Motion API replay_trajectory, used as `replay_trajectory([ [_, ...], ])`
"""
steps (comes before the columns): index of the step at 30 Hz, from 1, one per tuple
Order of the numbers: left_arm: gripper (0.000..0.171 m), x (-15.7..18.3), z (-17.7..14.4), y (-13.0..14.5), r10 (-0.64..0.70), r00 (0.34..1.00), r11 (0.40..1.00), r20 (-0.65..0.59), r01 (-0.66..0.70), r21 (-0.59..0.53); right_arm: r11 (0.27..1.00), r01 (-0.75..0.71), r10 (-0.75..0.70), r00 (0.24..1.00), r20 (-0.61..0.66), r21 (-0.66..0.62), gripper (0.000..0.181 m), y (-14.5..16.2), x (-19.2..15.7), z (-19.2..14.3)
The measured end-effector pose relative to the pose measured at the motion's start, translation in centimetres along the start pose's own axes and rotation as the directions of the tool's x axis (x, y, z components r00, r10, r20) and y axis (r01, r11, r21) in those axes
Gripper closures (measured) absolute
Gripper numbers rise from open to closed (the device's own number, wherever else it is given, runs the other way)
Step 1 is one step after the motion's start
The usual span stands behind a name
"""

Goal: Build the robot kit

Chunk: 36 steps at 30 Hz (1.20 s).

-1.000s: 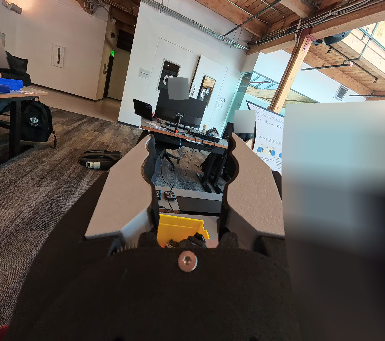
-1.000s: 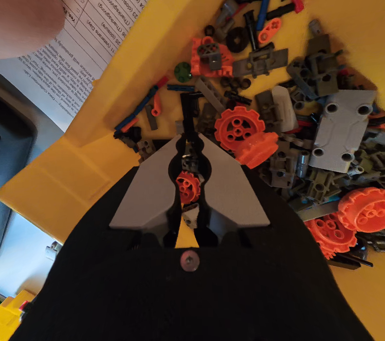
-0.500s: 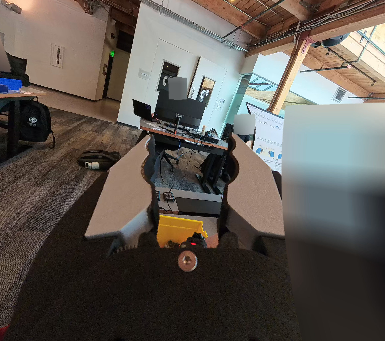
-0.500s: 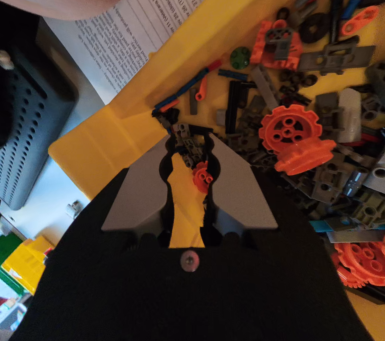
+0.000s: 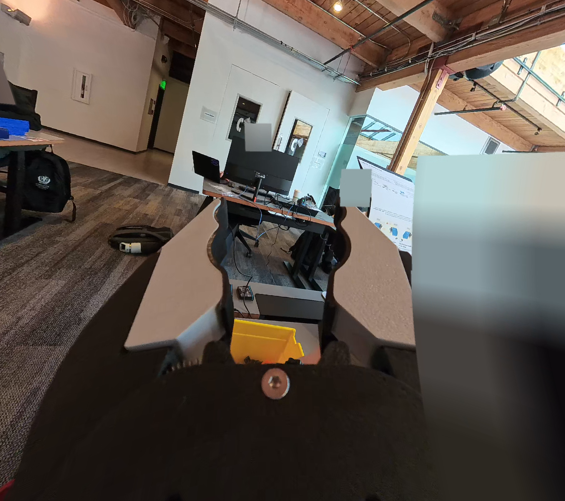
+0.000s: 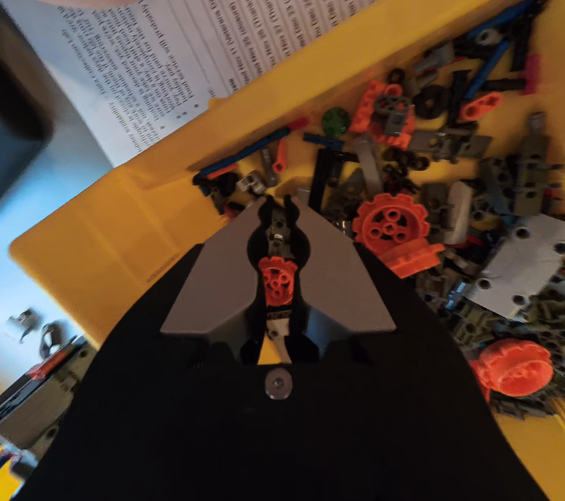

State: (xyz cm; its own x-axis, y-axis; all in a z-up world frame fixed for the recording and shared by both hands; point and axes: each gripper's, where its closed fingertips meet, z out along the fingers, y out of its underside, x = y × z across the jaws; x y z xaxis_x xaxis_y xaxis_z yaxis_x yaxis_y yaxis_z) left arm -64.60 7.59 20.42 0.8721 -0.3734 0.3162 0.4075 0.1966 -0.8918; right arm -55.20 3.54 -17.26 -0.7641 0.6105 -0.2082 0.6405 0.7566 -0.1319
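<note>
Right wrist view: right gripper (image 6: pixel 279 205) jaws clamp a small grey-and-orange gear assembly (image 6: pixel 277 275) over the yellow bin (image 6: pixel 101 244); thin purchase at 12 o'clock may slip; left gripper (image 5: pixel 276 229) jaws spread, empty.

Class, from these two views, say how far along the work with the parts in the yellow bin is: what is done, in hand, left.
Done: nothing shows outside the yellow bin as sorted. In hand: the right gripper is shut on a small assembly with an orange gear, over the bin. Left: a pile of parts lies in the bin; the left gripper is open and empty, raised toward the room.
</note>
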Motion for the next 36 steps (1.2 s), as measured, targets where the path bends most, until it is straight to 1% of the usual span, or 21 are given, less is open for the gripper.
replay_trajectory([
  [1, 0.104, 0.0, 0.0, 0.1, 0.001, 1.0, 1.0, 0.0, -0.001, -0.003, 1.0, -0.01, 0.01, 1.0, -0.017, 0.007, 0.18, -0.1, 0.4, 0.0],
  [2, 0.104, 0.0, 0.1, 0.1, 0.001, 1.0, 1.0, 0.001, -0.001, -0.005, 1.0, -0.018, 0.018, 1.0, -0.011, 0.013, 0.179, -0.2, 0.5, -0.1],
  [5, 0.104, -0.2, 0.1, 0.1, -0.001, 1.0, 1.0, 0.006, 0.001, -0.006, 0.999, -0.039, 0.039, 0.999, 0.015, 0.025, 0.168, -0.1, 0.4, -1.0],
  [6, 0.104, -0.3, 0.0, 0.1, -0.002, 1.0, 1.0, 0.008, 0.002, -0.004, 0.999, -0.049, 0.048, 0.997, 0.063, 0.018, 0.167, 0.2, -0.3, -1.3],
  [7, 0.104, -0.3, 0.0, 0.0, -0.004, 1.0, 1.0, 0.009, 0.004, -0.001, 0.998, -0.058, 0.058, 0.991, 0.121, -0.005, 0.167, 0.7, -1.2, -1.6],
  [9, 0.104, -0.3, -0.1, -0.1, -0.005, 1.0, 1.0, 0.009, 0.005, 0.003, 0.995, -0.058, 0.073, 0.98, 0.184, -0.082, 0.168, 2.3, -2.4, -1.9],
  [11, 0.104, -0.3, -0.1, -0.1, -0.004, 1.0, 1.0, 0.009, 0.004, 0.003, 0.986, -0.042, 0.075, 0.976, 0.204, -0.162, 0.17, 3.9, -3.0, -1.8],
  [12, 0.104, -0.2, 0.0, 0.0, -0.003, 1.0, 1.0, 0.008, 0.003, 0.002, 0.983, -0.045, 0.082, 0.974, 0.21, -0.176, 0.176, 4.3, -3.1, -1.7],
  [13, 0.104, -0.2, 0.0, 0.0, -0.001, 1.0, 1.0, 0.007, 0.001, 0.0, 0.983, -0.057, 0.094, 0.973, 0.213, -0.177, 0.176, 4.3, -3.1, -1.5],
  [15, 0.104, -0.1, 0.1, 0.1, 0.002, 1.0, 1.0, 0.006, -0.002, -0.005, 0.98, -0.062, 0.099, 0.975, 0.197, -0.187, 0.171, 4.4, -2.6, -1.1],
  [16, 0.104, -0.1, 0.1, 0.1, 0.002, 1.0, 1.0, 0.006, -0.002, -0.006, 0.98, -0.056, 0.094, 0.976, 0.197, -0.191, 0.172, 4.4, -2.6, -0.9],
  [18, 0.104, -0.1, 0.2, 0.2, 0.002, 1.0, 1.0, 0.006, -0.002, -0.007, 0.981, -0.04, 0.078, 0.978, 0.196, -0.19, 0.173, 4.4, -2.6, -0.4],
  [23, 0.104, -0.1, 0.2, 0.2, 0.0, 1.0, 1.0, 0.006, 0.0, -0.007, 0.984, 0.007, 0.021, 0.988, 0.155, -0.176, 0.165, 4.1, -2.1, -0.2],
  [24, 0.104, -0.1, 0.2, 0.2, 0.001, 1.0, 1.0, 0.005, -0.001, -0.006, 0.987, 0.01, 0.012, 0.991, 0.132, -0.16, 0.165, 3.8, -1.8, -0.2],
  [27, 0.104, 0.0, 0.2, 0.2, 0.004, 1.0, 1.0, 0.003, -0.004, -0.008, 0.995, 0.014, -0.011, 1.0, 0.029, -0.095, 0.178, 2.9, 0.0, -0.8],
  [28, 0.104, 0.0, 0.2, 0.2, 0.004, 1.0, 1.0, 0.003, -0.004, -0.007, 0.996, 0.013, -0.013, 1.0, 0.0, -0.083, 0.179, 2.8, 0.6, -1.0],
  [32, 0.104, 0.0, 0.2, 0.2, 0.002, 1.0, 1.0, 0.002, -0.002, -0.009, 0.997, -0.013, 0.015, 1.0, 0.026, -0.074, 0.176, 3.2, 0.7, -1.6],
  [36, 0.104, 0.0, 0.2, 0.2, 0.001, 1.0, 1.0, 0.001, -0.001, -0.008, 0.997, -0.028, 0.035, 0.995, 0.089, -0.073, 0.174, 3.5, -0.3, -1.7],
])
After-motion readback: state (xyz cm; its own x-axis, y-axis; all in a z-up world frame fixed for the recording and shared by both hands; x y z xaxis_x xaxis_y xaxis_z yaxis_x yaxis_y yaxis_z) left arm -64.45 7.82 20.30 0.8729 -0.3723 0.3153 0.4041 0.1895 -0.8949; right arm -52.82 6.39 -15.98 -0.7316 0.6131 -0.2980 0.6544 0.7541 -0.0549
